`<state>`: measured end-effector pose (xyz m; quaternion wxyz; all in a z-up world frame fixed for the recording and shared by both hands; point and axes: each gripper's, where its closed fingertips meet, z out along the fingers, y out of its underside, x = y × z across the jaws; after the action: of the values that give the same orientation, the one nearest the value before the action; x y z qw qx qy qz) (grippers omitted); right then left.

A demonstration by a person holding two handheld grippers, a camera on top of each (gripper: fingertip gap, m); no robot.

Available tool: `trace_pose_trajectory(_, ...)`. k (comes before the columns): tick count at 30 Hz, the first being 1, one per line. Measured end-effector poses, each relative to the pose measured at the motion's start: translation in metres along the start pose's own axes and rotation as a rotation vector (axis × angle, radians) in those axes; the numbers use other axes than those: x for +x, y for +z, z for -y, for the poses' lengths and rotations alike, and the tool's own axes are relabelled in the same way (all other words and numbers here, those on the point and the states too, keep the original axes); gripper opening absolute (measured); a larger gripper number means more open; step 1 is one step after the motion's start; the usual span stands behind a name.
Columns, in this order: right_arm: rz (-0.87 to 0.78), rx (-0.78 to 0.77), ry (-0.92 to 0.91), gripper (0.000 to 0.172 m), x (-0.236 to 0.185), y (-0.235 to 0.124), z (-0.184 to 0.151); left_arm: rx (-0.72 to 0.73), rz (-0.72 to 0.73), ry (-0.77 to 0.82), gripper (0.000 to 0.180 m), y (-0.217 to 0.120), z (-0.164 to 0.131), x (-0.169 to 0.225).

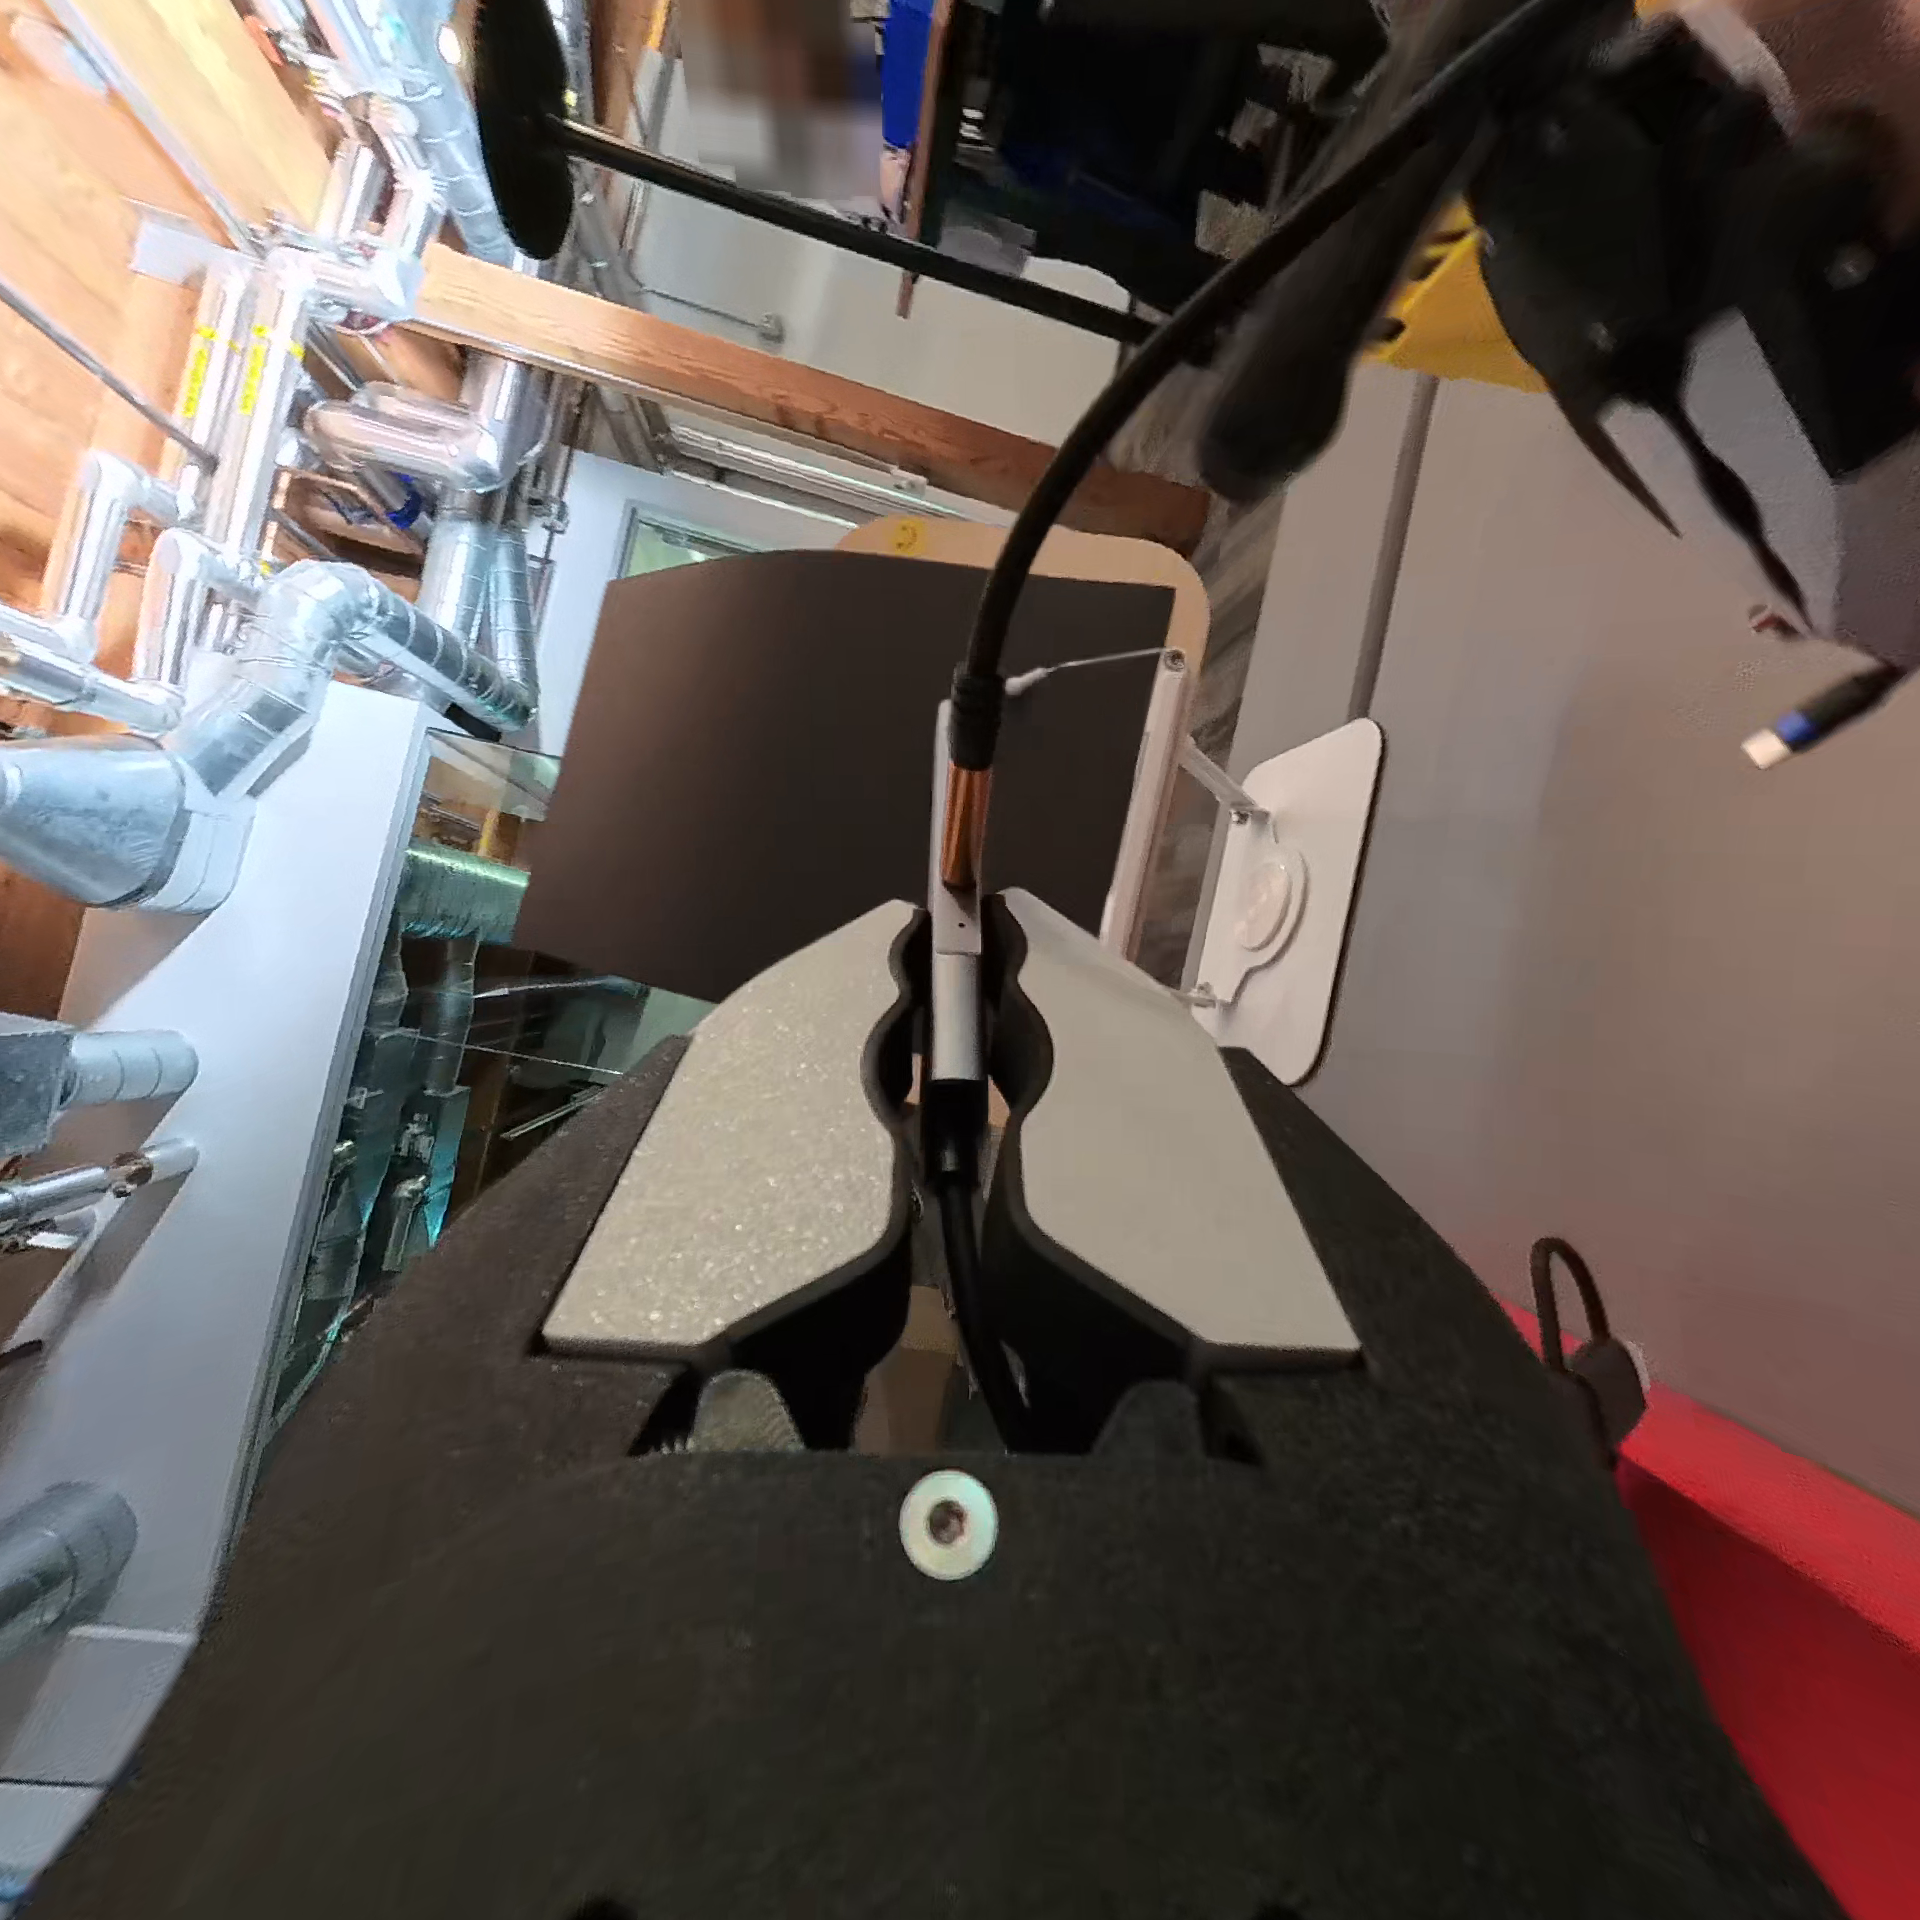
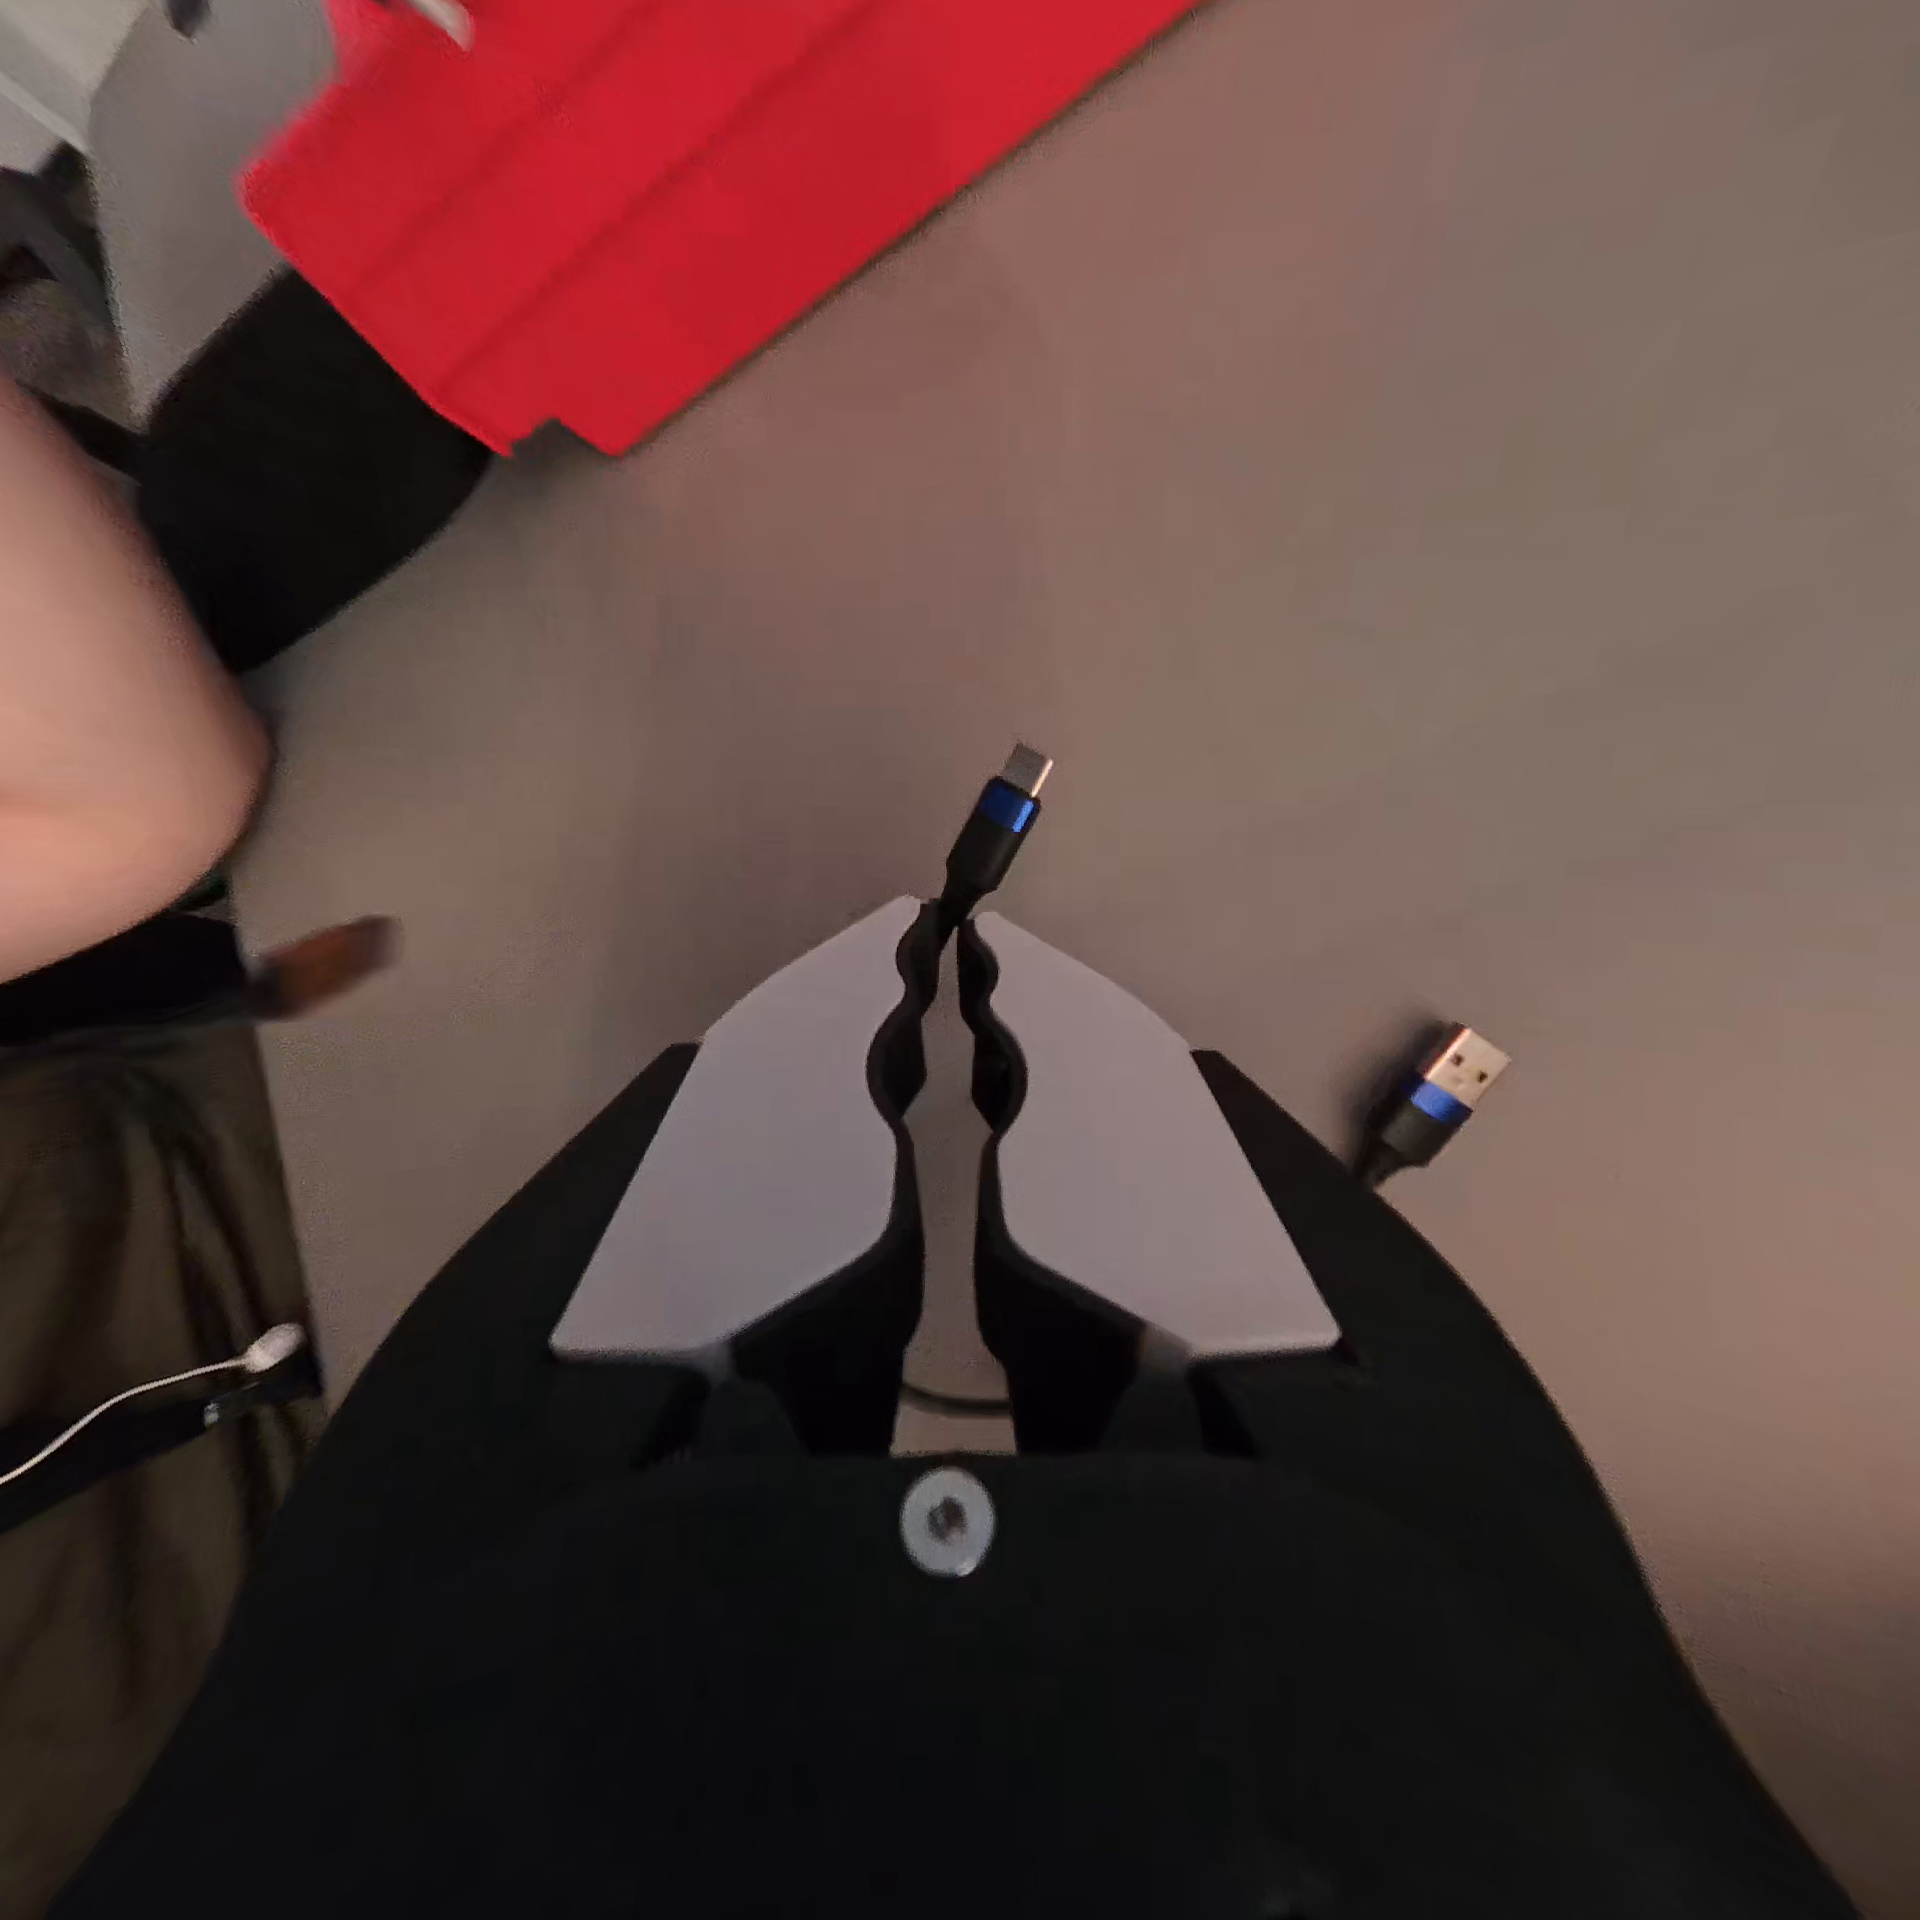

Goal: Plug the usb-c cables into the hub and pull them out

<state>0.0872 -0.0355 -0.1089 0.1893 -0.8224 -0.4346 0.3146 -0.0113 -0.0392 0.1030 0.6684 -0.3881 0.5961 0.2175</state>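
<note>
1. The left gripper (image 1: 961,914) has its jaws pinching a slim silver hub (image 1: 956,977), held edge-on at the centre of the left wrist view.
2. A copper-collared plug (image 1: 958,821) on a black cable (image 1: 1101,436) sits in the hub's far end, the cable arcing toward 1 o'clock.
3. The right gripper (image 2: 951,920) has its jaws pinching a black cable just behind a blue-collared USB-C plug (image 2: 1006,810), which points toward 12 o'clock.
4. A blue-collared USB-A plug (image 2: 1449,1081) lies on the grey table (image 2: 1455,520) at 3 o'clock.

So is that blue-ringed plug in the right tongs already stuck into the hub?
No, the blue-ringed plug juts out bare beyond the right tongs, its metal tip in open air above the grey table.
</note>
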Motion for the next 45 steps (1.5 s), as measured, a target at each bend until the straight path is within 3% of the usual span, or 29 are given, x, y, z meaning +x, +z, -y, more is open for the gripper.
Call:
trace_pose_trajectory(6, -0.023, -0.144, 0.006, 0.005, 0.011, 0.043, -0.031, 0.077, -0.001, -0.023, 0.008, -0.005, 0.016, -0.002)
trace_pose_trajectory(11, -0.008, -0.154, -0.023, 0.015, 0.011, 0.03, -0.029, 0.121, -0.076, -0.029, 0.009, 0.007, 0.03, 0.014)
trace_pose_trajectory(14, -0.041, -0.015, -0.055, 0.028, 0.009, -0.005, -0.001, 0.095, -0.148, -0.031, 0.009, 0.017, 0.026, 0.03)
trace_pose_trajectory(18, -0.178, 0.304, -0.193, 0.031, 0.006, -0.072, 0.048, -0.036, -0.242, 0.029, 0.009, 0.041, 0.004, 0.061)
trace_pose_trajectory(22, -0.111, 0.444, -0.252, 0.031, -0.012, -0.099, 0.063, -0.223, -0.298, 0.161, 0.009, 0.071, -0.026, 0.097)
trace_pose_trajectory(26, -0.032, 0.47, -0.193, 0.035, -0.012, -0.082, 0.066, -0.274, -0.349, 0.262, 0.009, 0.094, -0.032, 0.131)
trace_pose_trajectory(29, -0.086, 0.332, -0.188, 0.037, 0.003, -0.055, 0.049, -0.234, -0.396, 0.247, 0.009, 0.1, -0.025, 0.148)
trace_pose_trajectory(31, -0.109, 0.25, -0.194, 0.026, 0.01, -0.04, 0.038, -0.246, -0.406, 0.229, 0.009, 0.101, -0.029, 0.151)
trace_pose_trajectory(32, -0.087, 0.211, -0.197, 0.008, 0.009, -0.033, 0.032, -0.247, -0.416, 0.21, 0.009, 0.101, -0.031, 0.152)
trace_pose_trajectory(33, -0.066, 0.191, -0.189, 0.004, 0.008, -0.028, 0.029, -0.246, -0.429, 0.182, 0.009, 0.1, -0.032, 0.154)
trace_pose_trajectory(37, -0.057, 0.23, -0.112, 0.003, 0.013, -0.019, 0.034, -0.313, -0.468, 0.051, 0.014, 0.097, -0.046, 0.16)
trace_pose_trajectory(41, -0.085, 0.207, -0.056, 0.003, 0.021, -0.003, 0.028, -0.383, -0.501, -0.08, 0.037, 0.091, -0.054, 0.158)
trace_pose_trajectory(45, -0.072, 0.174, -0.015, 0.004, 0.02, 0.018, 0.021, -0.338, -0.589, -0.223, 0.044, 0.073, -0.041, 0.155)
